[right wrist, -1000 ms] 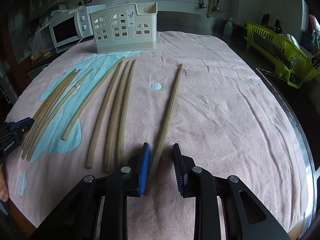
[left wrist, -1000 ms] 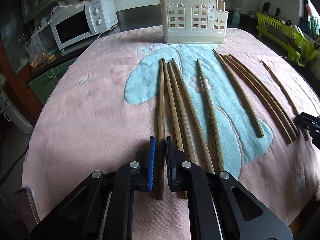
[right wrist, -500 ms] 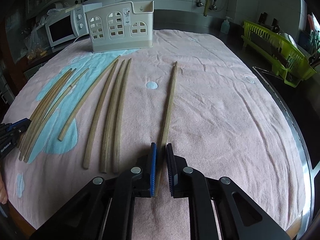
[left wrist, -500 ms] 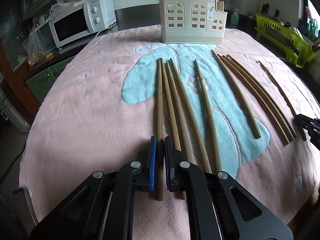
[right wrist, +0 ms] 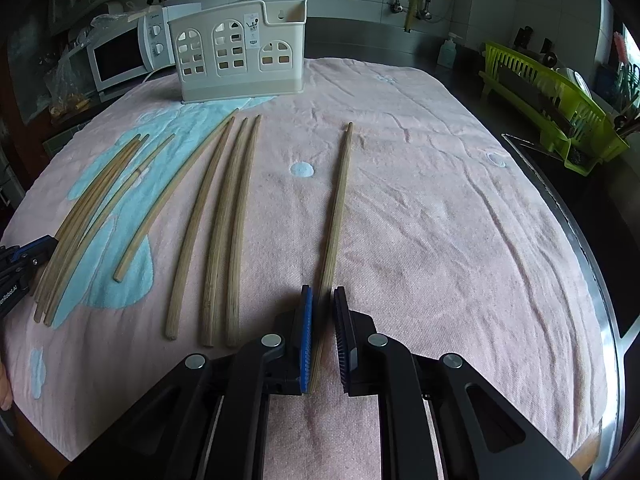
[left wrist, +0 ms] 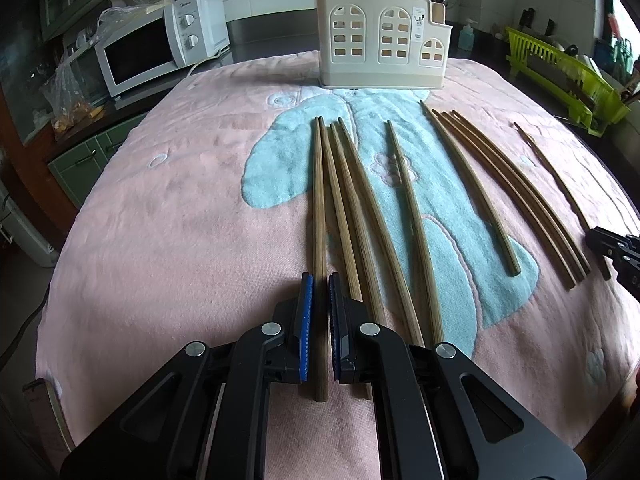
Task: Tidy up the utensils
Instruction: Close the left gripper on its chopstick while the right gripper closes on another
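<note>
Left gripper (left wrist: pixel 319 280), right gripper (right wrist: pixel 322 292) — one chopstick (left wrist: pixel 319 208) (right wrist: pixel 335 216) being pinched by each; "Midea" being shown on the microwave (left wrist: pixel 160 42).

- Behind the left claw (left wrist: pixel 319 280), the near end of the second chopstick (left wrist: pixel 340 216) is covered by the claw's right finger.
- In the right wrist view, the left claw (right wrist: pixel 24 258) is cut by the picture's edge; only its tip shows.
- Inside the holder (right wrist: pixel 240 54), far ahead of the right claw (right wrist: pixel 323 292), nothing can be made out.
- The label (left wrist: pixel 419 24) on the holder is too small to read.
</note>
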A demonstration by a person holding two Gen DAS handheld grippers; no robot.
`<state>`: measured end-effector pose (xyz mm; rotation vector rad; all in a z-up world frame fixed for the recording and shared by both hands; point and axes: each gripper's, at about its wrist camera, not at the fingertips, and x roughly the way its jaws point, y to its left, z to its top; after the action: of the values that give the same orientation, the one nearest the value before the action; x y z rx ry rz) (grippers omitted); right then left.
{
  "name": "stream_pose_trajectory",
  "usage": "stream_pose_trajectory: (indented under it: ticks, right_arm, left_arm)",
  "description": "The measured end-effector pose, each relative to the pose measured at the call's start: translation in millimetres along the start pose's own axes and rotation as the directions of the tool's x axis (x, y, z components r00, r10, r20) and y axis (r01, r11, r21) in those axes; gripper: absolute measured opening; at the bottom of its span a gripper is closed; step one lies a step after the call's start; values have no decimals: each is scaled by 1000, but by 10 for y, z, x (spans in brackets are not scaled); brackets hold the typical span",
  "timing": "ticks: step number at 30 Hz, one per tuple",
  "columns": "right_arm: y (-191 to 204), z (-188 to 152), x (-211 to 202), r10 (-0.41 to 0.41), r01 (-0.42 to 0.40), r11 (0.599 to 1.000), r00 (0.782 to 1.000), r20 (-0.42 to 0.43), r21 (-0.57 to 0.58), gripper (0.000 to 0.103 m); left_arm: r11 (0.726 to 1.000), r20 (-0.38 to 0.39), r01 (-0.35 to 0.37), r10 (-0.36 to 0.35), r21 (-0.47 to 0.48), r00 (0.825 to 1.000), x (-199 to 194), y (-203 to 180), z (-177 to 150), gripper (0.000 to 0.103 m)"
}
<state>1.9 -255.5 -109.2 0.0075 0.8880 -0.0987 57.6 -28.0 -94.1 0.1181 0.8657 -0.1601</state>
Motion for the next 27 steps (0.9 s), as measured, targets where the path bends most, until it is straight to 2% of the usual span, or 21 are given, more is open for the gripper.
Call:
stream_pose_trajectory:
  ticks: [27]
  right_arm:
    - [-31, -14, -5, 11, -11, 1000, 1000, 2, 13, 13]
  left_arm:
    - [1000, -22, -15, 15, -6, 1000, -6, -23, 12, 7]
